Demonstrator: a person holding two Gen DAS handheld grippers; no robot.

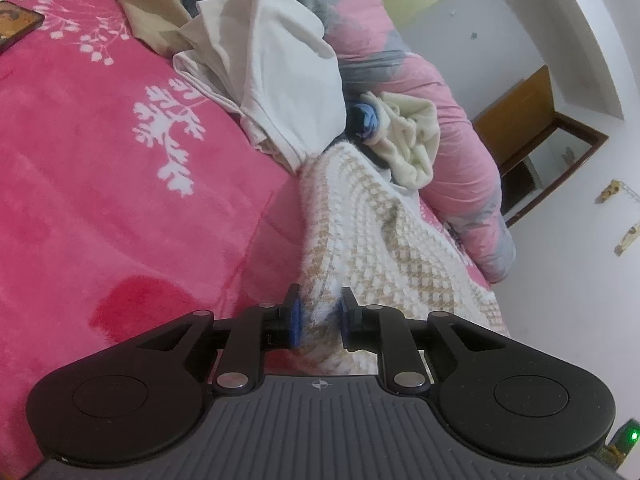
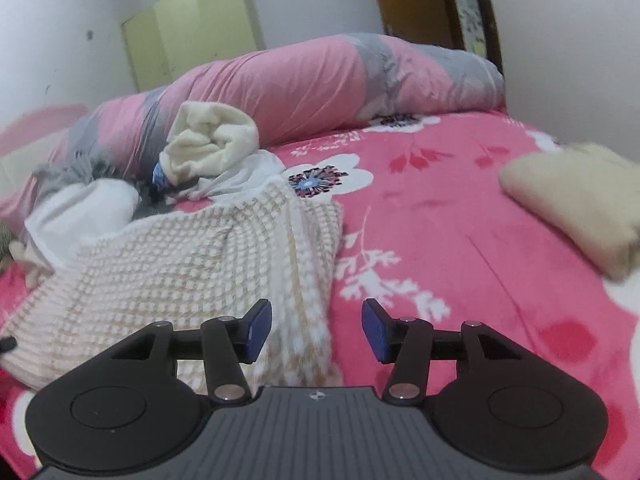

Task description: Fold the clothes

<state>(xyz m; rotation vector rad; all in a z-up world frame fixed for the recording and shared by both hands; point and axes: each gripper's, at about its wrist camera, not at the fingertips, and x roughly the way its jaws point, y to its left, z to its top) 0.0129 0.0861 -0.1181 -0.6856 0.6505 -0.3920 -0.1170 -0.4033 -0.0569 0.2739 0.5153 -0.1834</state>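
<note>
A cream and tan checked knit garment lies on the pink floral bedspread. My left gripper is shut on its near edge, with the fabric pinched between the blue pads. The same garment shows in the right wrist view, spread out to the left. My right gripper is open and empty, hovering just above the garment's right edge and the bedspread.
A pile of unfolded clothes lies beyond the knit: a white garment, a cream one and grey fabric. A rolled pink and grey duvet runs along the wall. A folded beige item sits at the right. A dark flat object lies far left.
</note>
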